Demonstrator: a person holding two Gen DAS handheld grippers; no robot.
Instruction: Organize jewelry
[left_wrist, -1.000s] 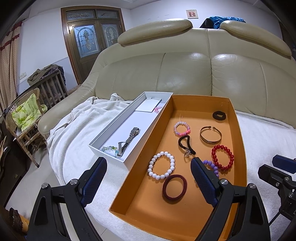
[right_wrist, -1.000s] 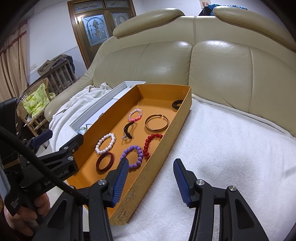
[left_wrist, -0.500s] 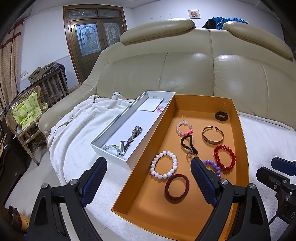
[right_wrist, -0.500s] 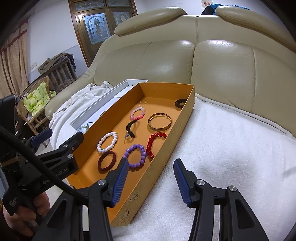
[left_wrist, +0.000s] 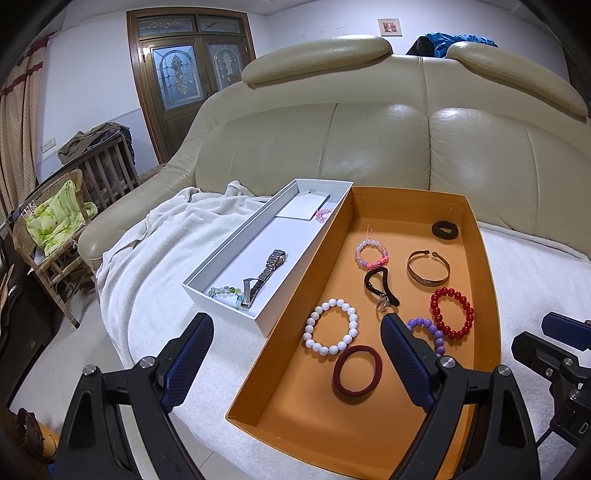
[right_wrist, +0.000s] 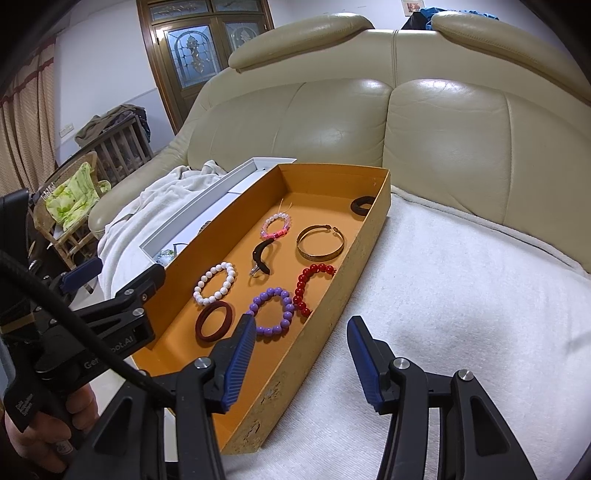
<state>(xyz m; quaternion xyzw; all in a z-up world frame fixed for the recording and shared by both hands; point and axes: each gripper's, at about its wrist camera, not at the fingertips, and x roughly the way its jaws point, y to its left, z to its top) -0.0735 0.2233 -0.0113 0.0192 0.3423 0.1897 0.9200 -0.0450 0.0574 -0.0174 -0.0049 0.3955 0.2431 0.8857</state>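
Inside the orange tray (left_wrist: 484, 266) lie bracelets (left_wrist: 330, 327); both tongs (left_wrist: 295, 362) (right_wrist: 301, 354) gape wide, empty.

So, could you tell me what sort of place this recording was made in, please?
Most likely a home living room: a beige leather sofa fills the background, a wooden door with stained-glass panels stands behind it, and a wicker chair with a green cushion sits to the side.

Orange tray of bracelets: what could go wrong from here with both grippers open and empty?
The purple bead bracelet touches the red bead bracelet, so a grab may drag both. The orange tray sits on a soft white blanket near the sofa edge; a nudge from the right gripper might tip it.
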